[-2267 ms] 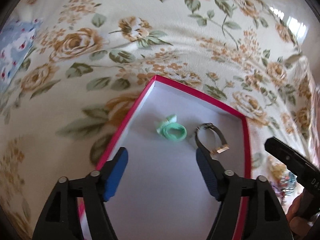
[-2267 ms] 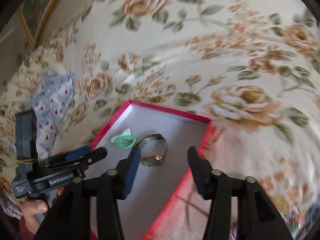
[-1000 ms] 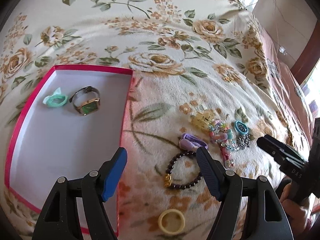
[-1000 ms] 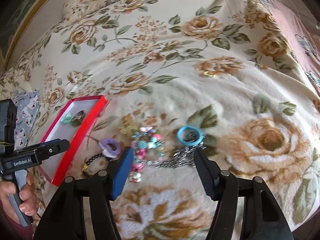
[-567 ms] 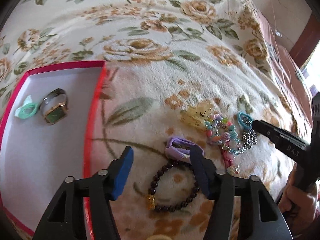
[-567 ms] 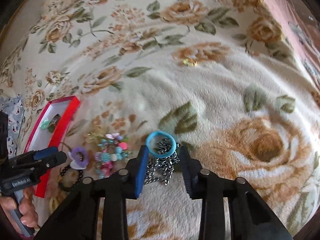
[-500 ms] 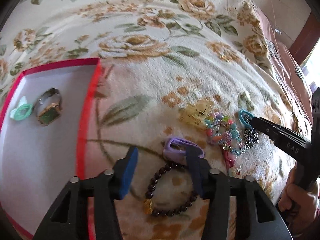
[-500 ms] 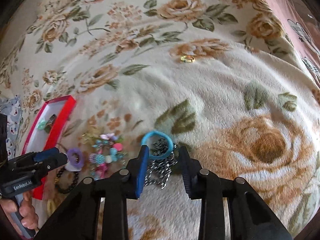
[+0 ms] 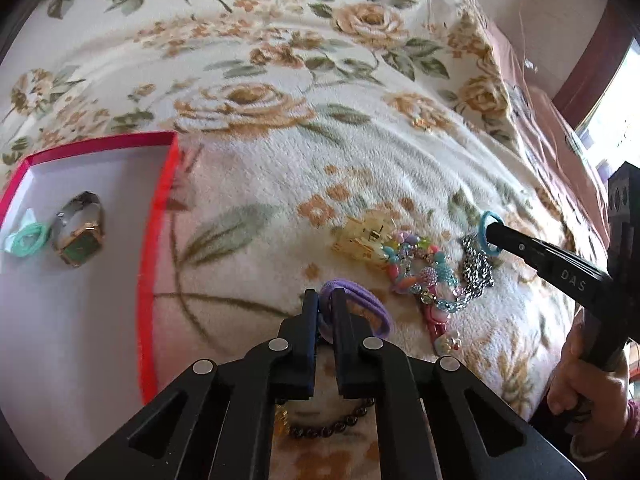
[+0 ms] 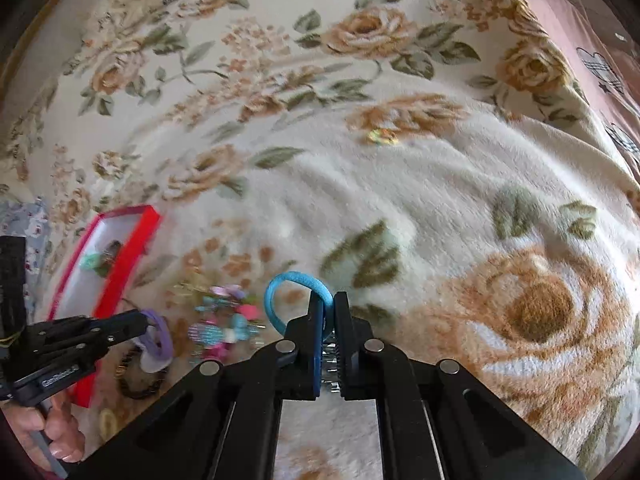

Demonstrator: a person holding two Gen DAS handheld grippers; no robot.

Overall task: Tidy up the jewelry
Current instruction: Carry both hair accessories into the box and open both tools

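Left fingers (image 9: 325, 300) clamped on purple hair tie (image 9: 360, 300) | right fingers (image 10: 329, 304) clamped on blue hair tie (image 10: 294, 284)

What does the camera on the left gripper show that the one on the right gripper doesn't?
Only the left wrist view shows the watch clearly and the yellow hair clip. Only the right wrist view shows a small shiny trinket far up the blanket. Both show the red box, the left gripper shut on the purple hair tie, and the right gripper shut on the blue hair tie.
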